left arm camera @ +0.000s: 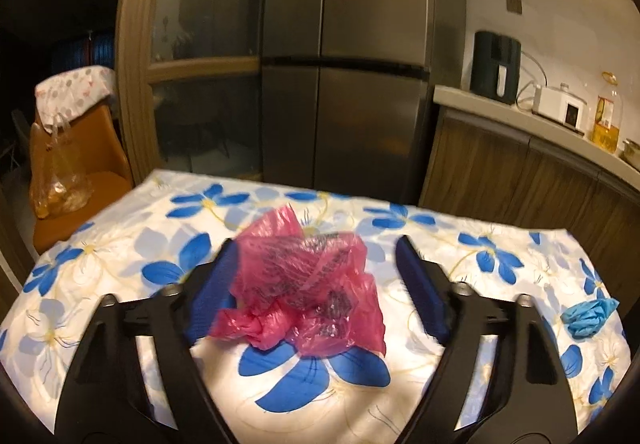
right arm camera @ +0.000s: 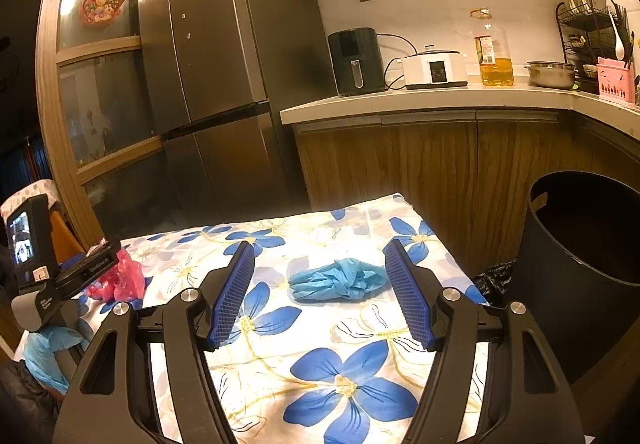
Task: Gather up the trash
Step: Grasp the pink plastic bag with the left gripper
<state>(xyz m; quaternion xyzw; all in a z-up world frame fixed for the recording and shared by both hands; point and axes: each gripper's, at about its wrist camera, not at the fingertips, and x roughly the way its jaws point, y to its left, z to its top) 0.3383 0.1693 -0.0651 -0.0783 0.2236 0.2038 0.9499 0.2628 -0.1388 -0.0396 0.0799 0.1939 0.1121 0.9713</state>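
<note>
Left gripper (left arm camera: 316, 276) spread around crumpled pink bag (left arm camera: 304, 284) on floral tablecloth (left arm camera: 120, 244), left pad perhaps touching; right gripper (right arm camera: 320, 292) wide, straddling blue gloves (right arm camera: 340, 280); black bin (right arm camera: 580, 264) beside table.

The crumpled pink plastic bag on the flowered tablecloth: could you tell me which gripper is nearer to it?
Left. The left gripper has the pink plastic bag between its open fingers. The right gripper is off to the side, framing the blue glove instead.
</note>
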